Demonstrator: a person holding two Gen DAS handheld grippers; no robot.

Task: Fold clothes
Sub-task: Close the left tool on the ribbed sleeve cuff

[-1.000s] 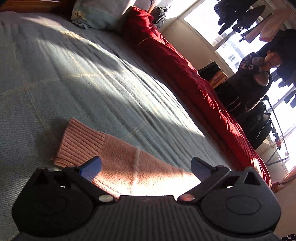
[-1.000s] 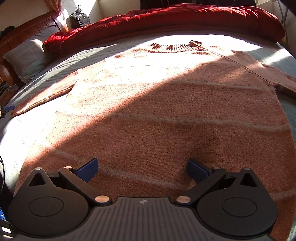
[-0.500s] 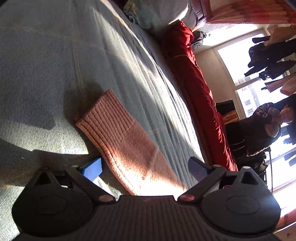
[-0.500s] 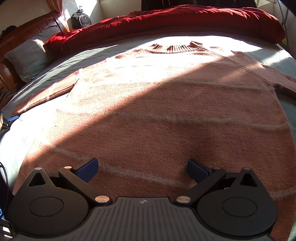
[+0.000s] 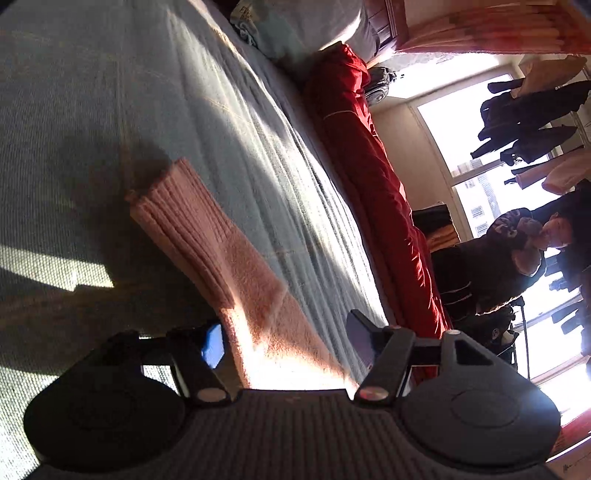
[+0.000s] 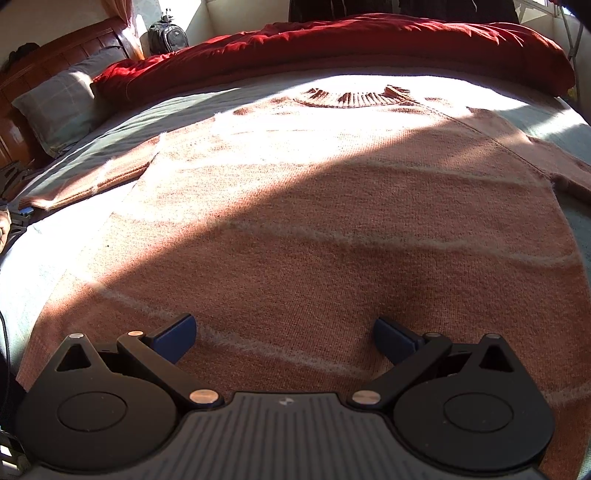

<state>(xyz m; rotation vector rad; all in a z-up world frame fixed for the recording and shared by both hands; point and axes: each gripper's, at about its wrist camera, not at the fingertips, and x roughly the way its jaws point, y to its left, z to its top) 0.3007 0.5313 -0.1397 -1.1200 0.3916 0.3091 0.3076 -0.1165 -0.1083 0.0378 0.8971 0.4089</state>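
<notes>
Sweater (image 6: 314, 221) flat on bed (image 5: 92, 92), sleeve (image 5: 207, 243) centre frame between gaping left gripper (image 5: 288, 339); right gripper (image 6: 284, 339) open too; pinch near cuff, both layers

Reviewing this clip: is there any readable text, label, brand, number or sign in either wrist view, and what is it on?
No text can be read for certain.
Dark print on the folded light-blue cloth near the pillow: too blurred and cut off to read.
Small mark on the right gripper housing: a logo shape, not letters.
Sweater, red duvet, backpack: no visible text.
</notes>
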